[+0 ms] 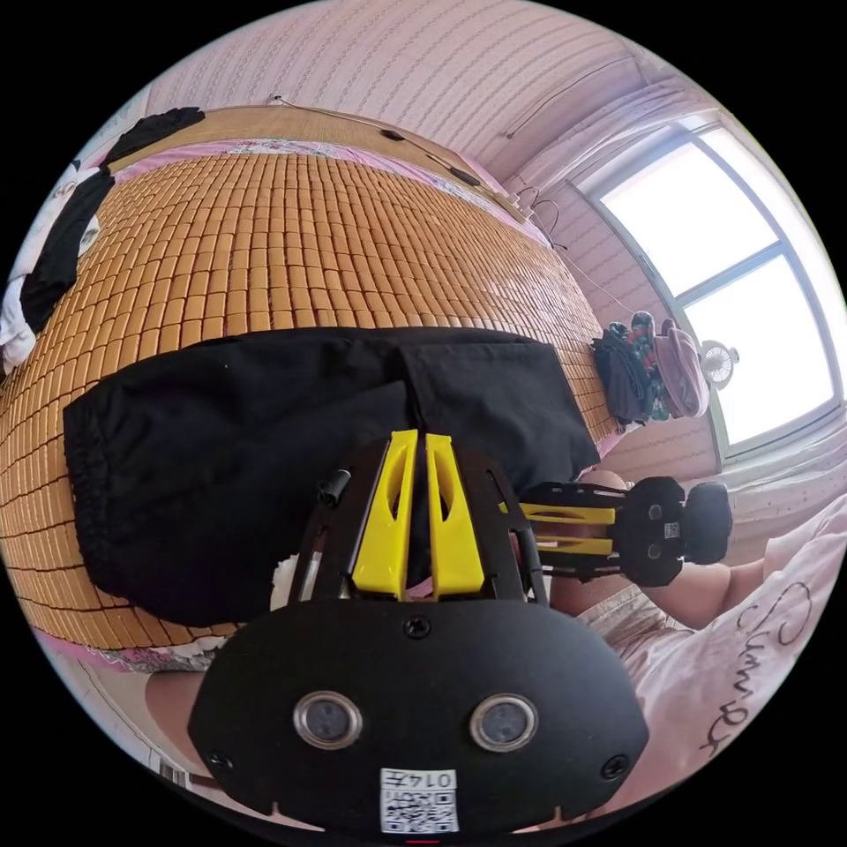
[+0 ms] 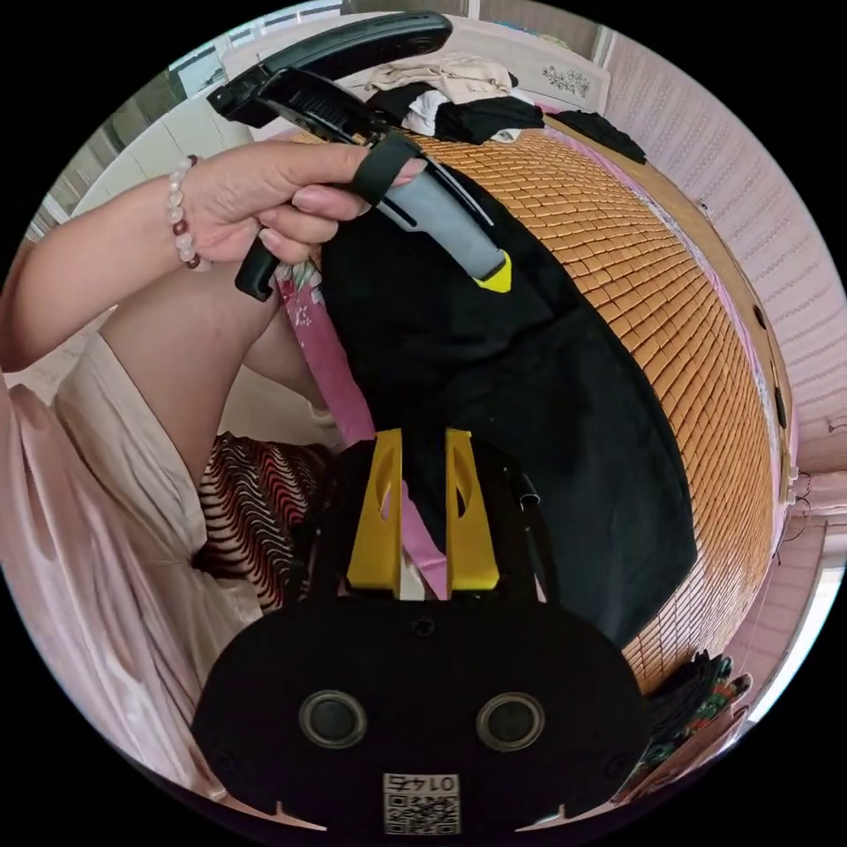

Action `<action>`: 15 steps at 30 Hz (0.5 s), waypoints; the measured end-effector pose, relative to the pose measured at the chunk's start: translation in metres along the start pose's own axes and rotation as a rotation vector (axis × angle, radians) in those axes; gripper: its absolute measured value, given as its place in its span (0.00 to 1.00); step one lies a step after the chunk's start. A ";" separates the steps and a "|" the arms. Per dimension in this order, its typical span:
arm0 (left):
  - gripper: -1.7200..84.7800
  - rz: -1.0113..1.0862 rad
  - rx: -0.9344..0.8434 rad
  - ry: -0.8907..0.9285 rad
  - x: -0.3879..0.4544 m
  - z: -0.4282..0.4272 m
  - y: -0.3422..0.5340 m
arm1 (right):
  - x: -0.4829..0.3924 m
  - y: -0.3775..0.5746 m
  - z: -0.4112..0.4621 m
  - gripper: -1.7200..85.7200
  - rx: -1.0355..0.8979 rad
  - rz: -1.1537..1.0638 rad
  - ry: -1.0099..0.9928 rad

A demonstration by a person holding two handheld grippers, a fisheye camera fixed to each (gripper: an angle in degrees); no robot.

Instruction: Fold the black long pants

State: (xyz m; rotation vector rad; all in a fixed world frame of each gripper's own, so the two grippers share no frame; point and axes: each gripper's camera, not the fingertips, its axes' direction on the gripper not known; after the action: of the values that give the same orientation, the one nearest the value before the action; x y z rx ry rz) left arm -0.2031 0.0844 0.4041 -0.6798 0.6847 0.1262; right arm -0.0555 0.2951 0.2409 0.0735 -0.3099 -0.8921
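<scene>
Left gripper view: black pants [image 1: 265, 459], folded, on the bamboo mat [image 1: 291, 247] at the bed's near edge; near hem hidden behind the left claw [image 1: 422, 520]. Its jaws sit nearly closed, a thin gap between; whether cloth is pinched cannot be told. Right claw [image 2: 422, 516]: jaws slightly apart, hold unclear. Far mat bare; clothes pile [image 2: 459, 97] at its end.
</scene>
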 end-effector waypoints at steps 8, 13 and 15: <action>0.02 0.002 -0.073 0.032 0.005 -0.003 0.025 | 0.053 0.043 -0.044 0.03 0.183 0.186 -0.142; 0.01 -0.043 -0.064 0.049 0.000 -0.013 0.043 | -0.005 0.001 0.016 0.12 0.064 -0.030 -0.055; 0.01 -0.051 -0.070 0.060 -0.002 -0.015 0.047 | -0.007 -0.004 0.035 0.09 0.009 -0.028 0.005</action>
State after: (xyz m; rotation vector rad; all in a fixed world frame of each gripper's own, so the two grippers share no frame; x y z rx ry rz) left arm -0.2278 0.1118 0.3720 -0.7703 0.7225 0.0837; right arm -0.0730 0.3002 0.2714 0.0885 -0.3092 -0.9186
